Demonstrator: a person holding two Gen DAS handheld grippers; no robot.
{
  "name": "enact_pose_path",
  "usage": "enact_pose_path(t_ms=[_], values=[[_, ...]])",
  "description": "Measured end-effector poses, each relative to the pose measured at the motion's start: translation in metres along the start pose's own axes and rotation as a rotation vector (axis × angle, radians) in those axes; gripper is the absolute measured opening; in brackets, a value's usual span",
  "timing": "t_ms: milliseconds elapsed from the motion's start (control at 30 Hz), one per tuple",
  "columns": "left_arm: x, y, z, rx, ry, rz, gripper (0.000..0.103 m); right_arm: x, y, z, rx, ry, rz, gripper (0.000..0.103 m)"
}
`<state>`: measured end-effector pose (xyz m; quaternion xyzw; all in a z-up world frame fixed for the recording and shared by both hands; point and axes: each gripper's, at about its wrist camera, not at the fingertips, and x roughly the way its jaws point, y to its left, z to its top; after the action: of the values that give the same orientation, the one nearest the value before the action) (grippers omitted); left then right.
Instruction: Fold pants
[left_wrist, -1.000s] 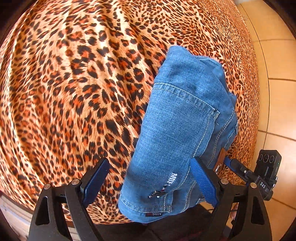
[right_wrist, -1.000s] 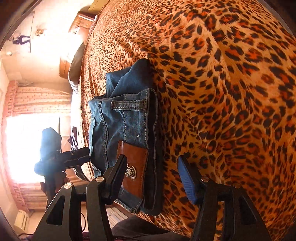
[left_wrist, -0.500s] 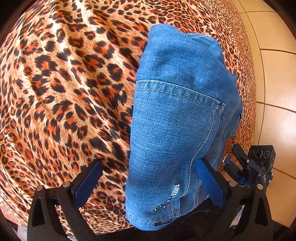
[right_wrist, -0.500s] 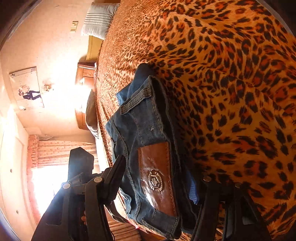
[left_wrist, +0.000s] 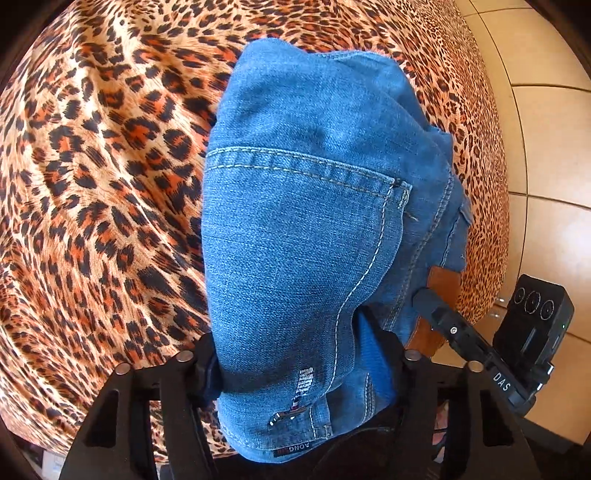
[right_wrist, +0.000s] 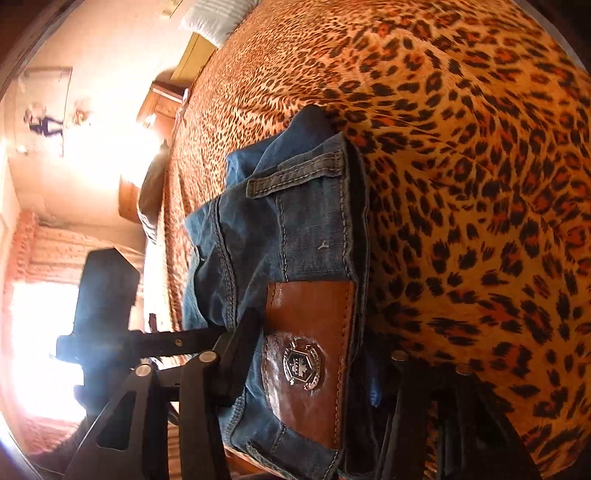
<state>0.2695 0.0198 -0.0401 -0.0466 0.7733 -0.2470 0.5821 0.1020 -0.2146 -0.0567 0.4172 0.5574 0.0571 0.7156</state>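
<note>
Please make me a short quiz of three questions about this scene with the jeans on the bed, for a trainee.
1. True or false: the folded jeans lie on a plain white sheet.
2. Which part of the jeans sits between the fingers of the right gripper? A) a trouser hem B) the waistband with the brown leather patch C) a zipper
3. Fill in: the left gripper is closed on the ____.

Key: 1 false, it is a leopard-print bedspread. 2 B. 3 jeans.
</note>
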Motion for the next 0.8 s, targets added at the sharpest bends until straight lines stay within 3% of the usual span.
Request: enact_pose_path(t_ms=[67, 167, 433, 633, 800], values=[[-0.008, -0.006, -0.003, 0.025, -0.024, 0.005, 0.045, -0.005, 0.012, 0.001, -0.044, 0.011, -0.005, 0.032], [-0.018, -0.015, -0.007, 0.041, -0.058, 0.013, 0.037, -0.009, 0.031, 0.005, -0.143, 0.025, -0.078, 0.030], [-0.064, -0.029, -0.017, 0.087, -0.220, 0.070, 0.035, -0.013, 0.099, 0.019, -0.314, 0.006, -0.086, 0.030], [-0.121, 0.022, -0.019, -0.018, -0.348, 0.027, 0.035, 0.012, 0.156, 0.040, -0.403, 0.015, -0.037, 0.030], [-0.182, 0.097, -0.034, -0.145, -0.449, 0.038, 0.035, 0.051, 0.219, 0.048, -0.510, 0.038, 0.034, 0.031]])
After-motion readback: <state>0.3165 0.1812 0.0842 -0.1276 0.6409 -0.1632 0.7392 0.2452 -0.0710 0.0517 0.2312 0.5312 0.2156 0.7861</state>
